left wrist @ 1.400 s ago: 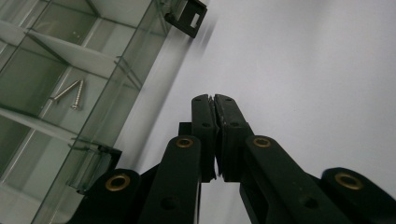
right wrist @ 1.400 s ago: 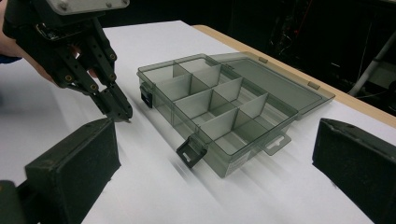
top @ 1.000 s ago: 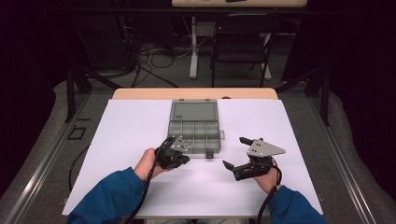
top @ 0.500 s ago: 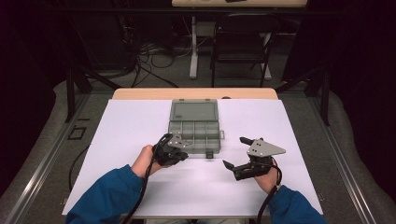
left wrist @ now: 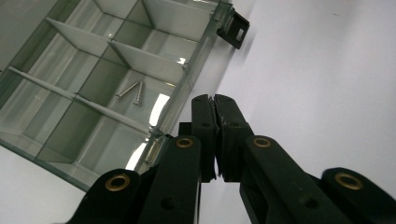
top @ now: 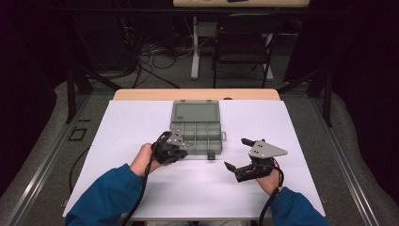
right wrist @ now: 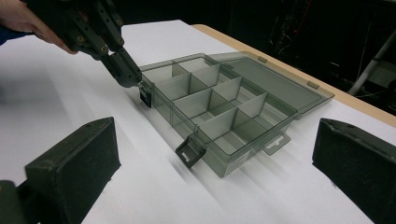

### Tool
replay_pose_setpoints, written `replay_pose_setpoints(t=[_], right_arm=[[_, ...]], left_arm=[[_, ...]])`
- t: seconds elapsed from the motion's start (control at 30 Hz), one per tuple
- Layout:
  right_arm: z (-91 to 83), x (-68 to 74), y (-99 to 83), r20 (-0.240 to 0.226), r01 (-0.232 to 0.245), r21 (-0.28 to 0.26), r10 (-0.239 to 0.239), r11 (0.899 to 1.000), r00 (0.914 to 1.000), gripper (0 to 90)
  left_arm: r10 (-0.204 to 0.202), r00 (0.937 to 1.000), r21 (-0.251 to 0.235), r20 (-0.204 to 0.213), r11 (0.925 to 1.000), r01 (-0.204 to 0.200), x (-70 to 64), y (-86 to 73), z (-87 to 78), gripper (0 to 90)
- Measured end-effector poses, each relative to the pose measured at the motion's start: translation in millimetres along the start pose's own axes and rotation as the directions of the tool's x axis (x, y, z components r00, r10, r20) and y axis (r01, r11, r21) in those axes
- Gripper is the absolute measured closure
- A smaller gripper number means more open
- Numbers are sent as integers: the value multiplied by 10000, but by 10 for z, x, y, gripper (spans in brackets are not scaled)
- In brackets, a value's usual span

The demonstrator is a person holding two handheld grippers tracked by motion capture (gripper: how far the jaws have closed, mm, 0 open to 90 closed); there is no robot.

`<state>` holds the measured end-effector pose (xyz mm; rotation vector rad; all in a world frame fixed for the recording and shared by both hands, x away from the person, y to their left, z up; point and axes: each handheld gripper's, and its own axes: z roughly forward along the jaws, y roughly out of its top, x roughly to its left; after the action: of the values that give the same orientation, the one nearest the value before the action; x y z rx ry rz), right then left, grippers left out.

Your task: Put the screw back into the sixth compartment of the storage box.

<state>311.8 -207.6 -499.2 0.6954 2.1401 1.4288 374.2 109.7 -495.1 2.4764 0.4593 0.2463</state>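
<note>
A smoky grey organizer box [top: 196, 128], black left claw [left wrist: 215, 108], white table cover [top: 141, 122], blue sleeve [top: 103, 197].

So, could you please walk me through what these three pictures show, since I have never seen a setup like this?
Gladly. No robot is here: a person in blue sleeves holds a hand-held gripper in each hand. The high view looks down on a white-covered table. The other two pictures come from cameras riding on the grippers, looking along their black jaws.

On the table lies a clear grey compartment box with its lid open. The left gripper view shows two screws in one compartment.

The left hand-held gripper is shut, its tips at the box's near edge, holding nothing that I can see. The right hand-held gripper is open and holds nothing, off to the box's right.
</note>
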Motion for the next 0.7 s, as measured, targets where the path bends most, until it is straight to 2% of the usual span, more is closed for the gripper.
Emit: replay_pose_setpoints(t=[0.5,0.7], right_arm=[[-5,-5,-1,31,-43,-3,43,10000,10000,0],[-1,-6,-2,20,-37,-34,37,10000,10000,0]], left_arm=[[-136,9997,-94,-212,9999,134,136,36,-26,877],[-252,9996,-242,-162,9994,248,192,64,-41,877]])
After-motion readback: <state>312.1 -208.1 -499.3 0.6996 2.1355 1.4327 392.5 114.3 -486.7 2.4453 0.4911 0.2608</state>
